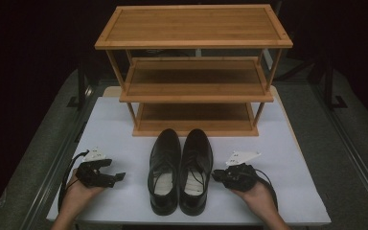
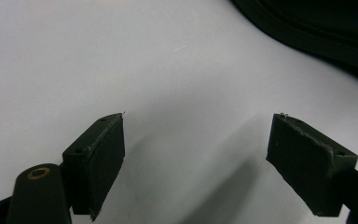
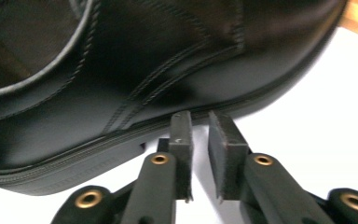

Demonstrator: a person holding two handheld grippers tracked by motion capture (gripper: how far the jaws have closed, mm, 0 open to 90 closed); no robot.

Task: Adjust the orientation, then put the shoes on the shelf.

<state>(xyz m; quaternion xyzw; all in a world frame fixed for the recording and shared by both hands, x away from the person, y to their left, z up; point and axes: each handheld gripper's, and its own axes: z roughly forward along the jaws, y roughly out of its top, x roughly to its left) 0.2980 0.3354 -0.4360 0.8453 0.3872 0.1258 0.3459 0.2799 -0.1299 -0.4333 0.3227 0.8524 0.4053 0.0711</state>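
Wooden 3-tier shoe rack (image 1: 193, 72) stands at far side of white table (image 1: 120, 120), all shelves bare, bottom shelf just behind the shoe toes. Table surface is white, w/ dark floor around it. Pair of black leather lace-up shoes sits centre-front, toes pointing at rack: left shoe (image 1: 164, 171) & right shoe (image 1: 196, 170) side by side, touching or nearly so along their inner edges, pale insoles visible. Person's left hand (image 1: 79, 194) holds left gripper (image 1: 120, 177) lying low on table, well left of left shoe, tips pointed toward it but apart from it; in left gripper view its jaws are spread wide over bare white surface, nothing between, dark shoe edge at top right corner. Right hand (image 1: 258, 196) holds right gripper (image 3: 199, 140) just beside right shoe's outer side; in right gripper view jaws are nearly together, only a thin gap, pinching nothing, tips right at the sole seam, contact w/ shoe can't tell.
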